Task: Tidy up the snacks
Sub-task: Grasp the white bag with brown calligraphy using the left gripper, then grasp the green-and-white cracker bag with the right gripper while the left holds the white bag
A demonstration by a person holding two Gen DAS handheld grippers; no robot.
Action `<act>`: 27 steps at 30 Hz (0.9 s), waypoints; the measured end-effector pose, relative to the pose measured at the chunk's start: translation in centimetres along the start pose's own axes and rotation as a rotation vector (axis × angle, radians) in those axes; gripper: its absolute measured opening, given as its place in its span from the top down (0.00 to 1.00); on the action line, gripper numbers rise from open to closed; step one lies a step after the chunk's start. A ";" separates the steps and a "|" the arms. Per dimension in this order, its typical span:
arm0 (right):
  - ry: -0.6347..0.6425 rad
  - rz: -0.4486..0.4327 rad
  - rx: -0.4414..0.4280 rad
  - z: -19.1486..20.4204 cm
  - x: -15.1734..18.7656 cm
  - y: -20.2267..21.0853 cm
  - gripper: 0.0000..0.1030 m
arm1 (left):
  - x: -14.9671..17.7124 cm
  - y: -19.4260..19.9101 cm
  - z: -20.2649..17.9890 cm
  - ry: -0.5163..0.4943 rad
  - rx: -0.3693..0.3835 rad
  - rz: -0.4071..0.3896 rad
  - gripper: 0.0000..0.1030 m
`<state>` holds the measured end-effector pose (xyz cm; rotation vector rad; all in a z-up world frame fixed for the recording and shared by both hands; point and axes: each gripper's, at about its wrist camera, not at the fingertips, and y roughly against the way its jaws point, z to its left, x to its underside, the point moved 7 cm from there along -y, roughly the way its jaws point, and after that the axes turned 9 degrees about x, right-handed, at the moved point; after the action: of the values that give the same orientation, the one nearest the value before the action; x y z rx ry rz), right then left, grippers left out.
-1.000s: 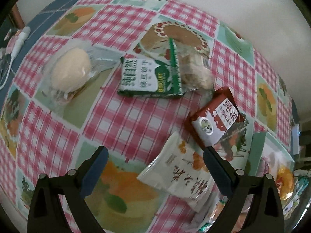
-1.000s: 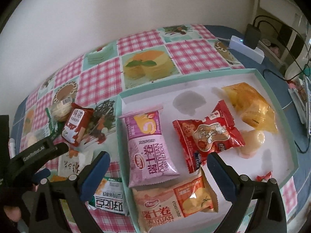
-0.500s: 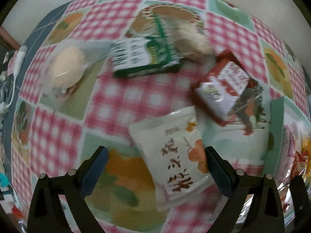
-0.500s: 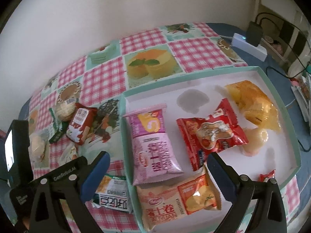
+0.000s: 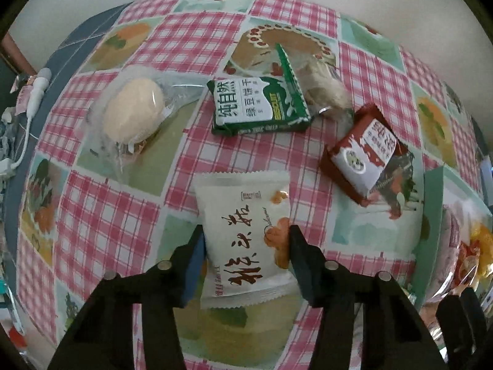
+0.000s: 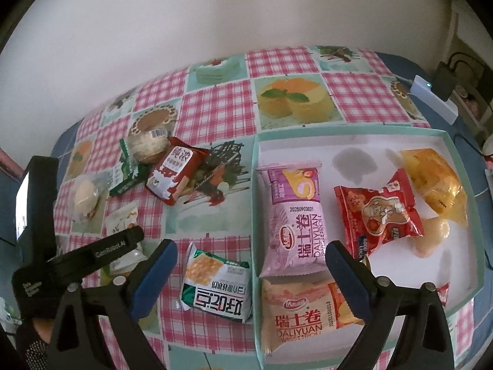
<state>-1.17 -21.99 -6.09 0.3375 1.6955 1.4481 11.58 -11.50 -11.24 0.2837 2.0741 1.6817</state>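
My left gripper (image 5: 245, 243) points down at a white snack packet (image 5: 243, 215) with brown lettering that lies on the checked tablecloth. Its jaws are closing and both pads touch the packet's long sides. My right gripper (image 6: 251, 265) hangs open above the left rim of the teal tray (image 6: 345, 129), over a green-and-white cracker packet (image 6: 215, 286) and a pink Swiss roll packet (image 6: 292, 215). The tray also holds an orange Swiss roll packet (image 6: 302, 311), a red packet (image 6: 379, 212) and a yellow packet (image 6: 437, 182).
On the cloth lie a green biscuit packet (image 5: 258, 104), a red-brown packet (image 5: 363, 157), a wrapped bun (image 5: 132, 111) and a wrapped round pastry (image 5: 323, 89). A white power strip (image 6: 434, 98) sits at the table's far right; a cable (image 5: 30, 104) runs along its left edge.
The left gripper shifted until the white packet lay between its fingers, then its jaws closed in from wide apart onto the packet's sides. The right gripper drifted a little, still open.
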 end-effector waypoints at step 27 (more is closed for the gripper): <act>0.245 0.066 -0.069 5.4 3.5 -2.2 0.21 | 4.4 1.1 6.6 0.144 -0.027 0.051 0.47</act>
<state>1.45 -16.60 -9.39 0.1852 1.8368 1.6469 10.68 -3.64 -12.09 0.2143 2.1621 1.8066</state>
